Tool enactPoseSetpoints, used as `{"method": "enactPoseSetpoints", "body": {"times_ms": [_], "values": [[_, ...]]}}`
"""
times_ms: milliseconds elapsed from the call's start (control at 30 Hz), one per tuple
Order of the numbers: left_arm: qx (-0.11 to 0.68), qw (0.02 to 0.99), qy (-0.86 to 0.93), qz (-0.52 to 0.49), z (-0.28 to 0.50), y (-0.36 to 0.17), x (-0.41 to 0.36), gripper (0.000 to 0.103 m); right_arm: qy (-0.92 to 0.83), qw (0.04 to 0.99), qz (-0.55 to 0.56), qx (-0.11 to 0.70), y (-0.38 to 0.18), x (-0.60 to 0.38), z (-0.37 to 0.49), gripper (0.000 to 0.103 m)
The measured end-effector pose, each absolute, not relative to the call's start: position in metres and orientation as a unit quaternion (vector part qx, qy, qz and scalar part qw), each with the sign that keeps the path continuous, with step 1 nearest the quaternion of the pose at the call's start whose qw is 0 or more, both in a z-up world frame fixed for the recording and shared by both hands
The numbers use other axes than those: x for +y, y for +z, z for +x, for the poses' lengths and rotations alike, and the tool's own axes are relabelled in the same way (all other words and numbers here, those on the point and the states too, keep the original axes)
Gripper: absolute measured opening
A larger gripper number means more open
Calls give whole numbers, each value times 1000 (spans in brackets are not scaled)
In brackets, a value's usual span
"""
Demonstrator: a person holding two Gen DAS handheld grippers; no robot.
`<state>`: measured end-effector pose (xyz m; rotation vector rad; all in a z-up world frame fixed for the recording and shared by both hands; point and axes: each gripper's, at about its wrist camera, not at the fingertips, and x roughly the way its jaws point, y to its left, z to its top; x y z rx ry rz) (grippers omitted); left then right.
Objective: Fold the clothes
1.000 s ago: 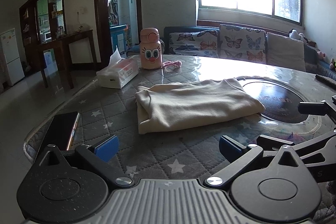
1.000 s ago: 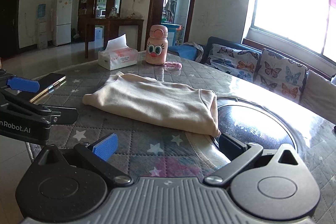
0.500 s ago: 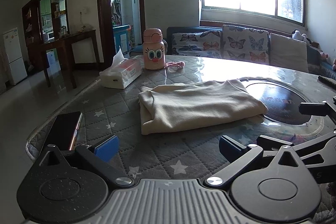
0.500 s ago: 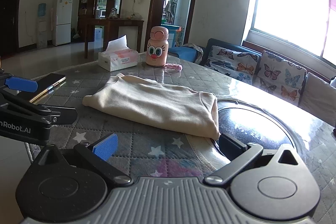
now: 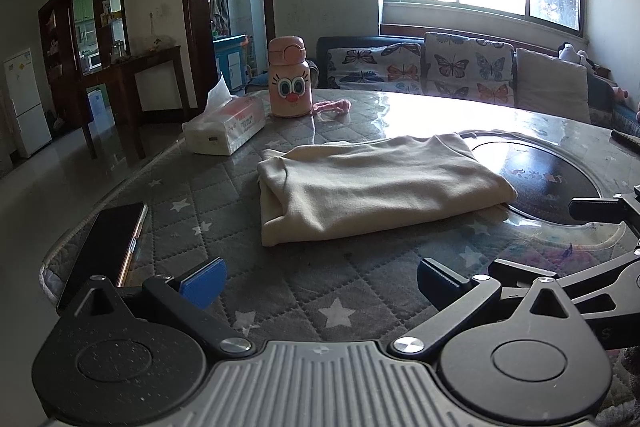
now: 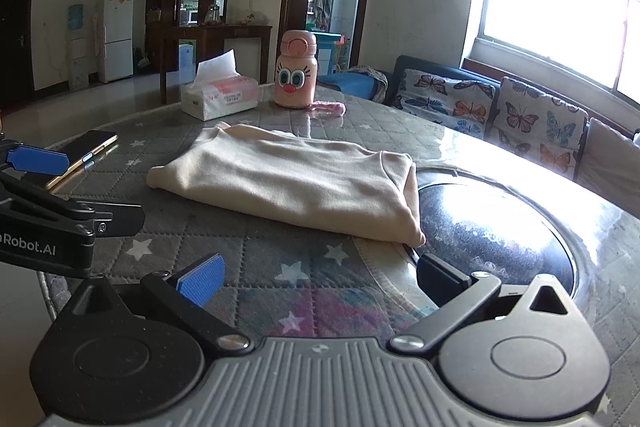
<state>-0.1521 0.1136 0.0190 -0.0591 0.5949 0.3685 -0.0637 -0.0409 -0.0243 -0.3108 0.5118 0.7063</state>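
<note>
A cream garment (image 5: 372, 187) lies folded into a flat rectangle on the star-patterned table cover (image 5: 224, 203); the right wrist view shows the same garment (image 6: 292, 183) from its other side. My left gripper (image 5: 320, 281) hovers open in front of its near edge, with nothing between the blue pads. My right gripper (image 6: 320, 279) is open too, empty, close to the garment's near right corner. The left gripper's finger (image 6: 38, 163) shows at the left edge of the right wrist view. The right gripper's finger (image 5: 600, 209) reaches in from the right of the left wrist view.
A phone (image 5: 104, 247) lies near the table's left edge. A tissue box (image 5: 226, 129), a pink cartoon bottle (image 5: 290, 83) and a pink strap (image 5: 332, 105) stand at the far side. A dark round glass inset (image 5: 536, 179) lies right of the garment. A sofa (image 5: 460, 75) stands behind the table.
Both grippers have drawn back a little and risen slightly from the folded garment. The garment has not moved, and both stay open.
</note>
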Motion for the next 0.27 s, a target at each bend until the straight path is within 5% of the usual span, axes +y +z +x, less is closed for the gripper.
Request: {"method": "enactPoseSetpoints", "body": {"times_ms": [267], "values": [[303, 936, 176, -31, -140, 12, 118, 103, 342, 890, -150, 262, -32, -37, -55, 103]]}}
